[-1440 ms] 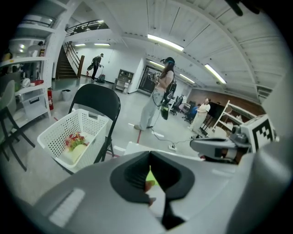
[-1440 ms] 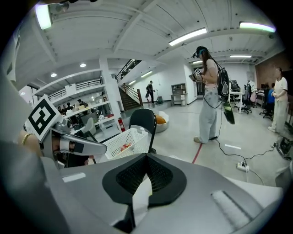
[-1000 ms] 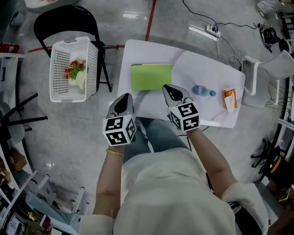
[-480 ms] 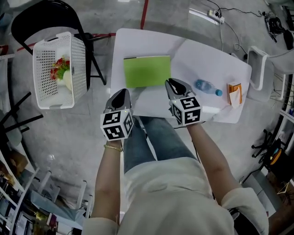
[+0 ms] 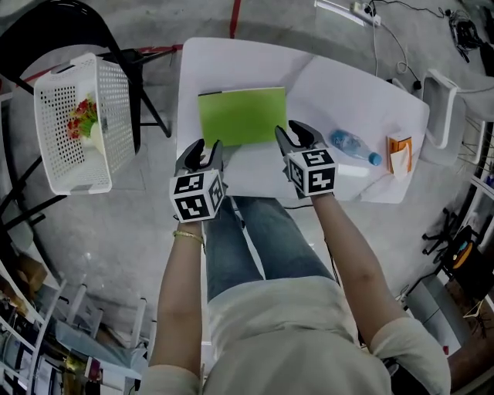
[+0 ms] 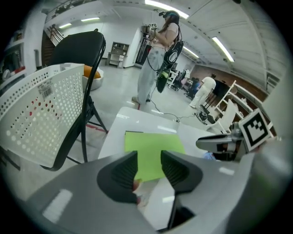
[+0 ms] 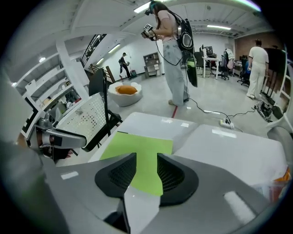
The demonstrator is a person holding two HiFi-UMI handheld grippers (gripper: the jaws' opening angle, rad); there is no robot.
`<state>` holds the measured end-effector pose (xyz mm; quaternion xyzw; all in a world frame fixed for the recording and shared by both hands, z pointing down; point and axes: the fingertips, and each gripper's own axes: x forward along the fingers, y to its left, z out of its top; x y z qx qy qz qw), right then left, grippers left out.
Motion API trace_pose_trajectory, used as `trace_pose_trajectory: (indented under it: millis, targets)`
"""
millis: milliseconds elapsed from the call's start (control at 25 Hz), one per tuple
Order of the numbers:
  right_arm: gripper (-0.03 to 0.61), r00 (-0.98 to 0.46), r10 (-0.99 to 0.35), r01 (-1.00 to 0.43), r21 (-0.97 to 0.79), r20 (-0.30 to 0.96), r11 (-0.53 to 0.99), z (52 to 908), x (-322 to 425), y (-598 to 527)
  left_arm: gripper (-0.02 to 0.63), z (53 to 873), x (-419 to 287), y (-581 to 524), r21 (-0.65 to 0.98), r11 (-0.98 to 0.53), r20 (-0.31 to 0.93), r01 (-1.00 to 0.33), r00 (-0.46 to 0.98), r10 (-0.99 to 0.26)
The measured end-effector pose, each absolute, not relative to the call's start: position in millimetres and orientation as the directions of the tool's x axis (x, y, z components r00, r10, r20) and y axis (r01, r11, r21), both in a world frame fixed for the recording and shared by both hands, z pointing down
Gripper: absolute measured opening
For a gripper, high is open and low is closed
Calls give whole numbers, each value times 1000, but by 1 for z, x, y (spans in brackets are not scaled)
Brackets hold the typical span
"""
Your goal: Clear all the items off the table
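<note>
A green folder lies flat on the white table. To its right lie a water bottle and an orange carton. My left gripper hangs at the folder's near left corner, and my right gripper at its near right corner. Both have just been opening their jaws and stand open with nothing between them. In the left gripper view the folder shows past the left gripper. The right gripper view shows the folder past the right gripper.
A white perforated basket with items inside rests on a black folding chair left of the table. A white chair stands at the table's right end. Cables and a power strip lie on the floor beyond. People stand farther off.
Both grippers have dropped toward the folder at the table's near edge. Their jaws were shut a second ago and now stand apart.
</note>
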<state>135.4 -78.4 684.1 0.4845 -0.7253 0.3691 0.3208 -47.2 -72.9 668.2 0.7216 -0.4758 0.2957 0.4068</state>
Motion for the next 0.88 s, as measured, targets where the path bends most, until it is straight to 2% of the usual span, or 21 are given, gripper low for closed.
trace_pose_trajectory:
  millis: [560,880]
  targets:
    - [290,-313,-386,-943,-236,868,233,742,145,-91,332,740,-42,-75,318,-203,876,-926,369,-312]
    - [368,-350,-345,-932,-286,871,223,766,141,-96,395,765,-34,-79,328,-211,885,-921,378,-272]
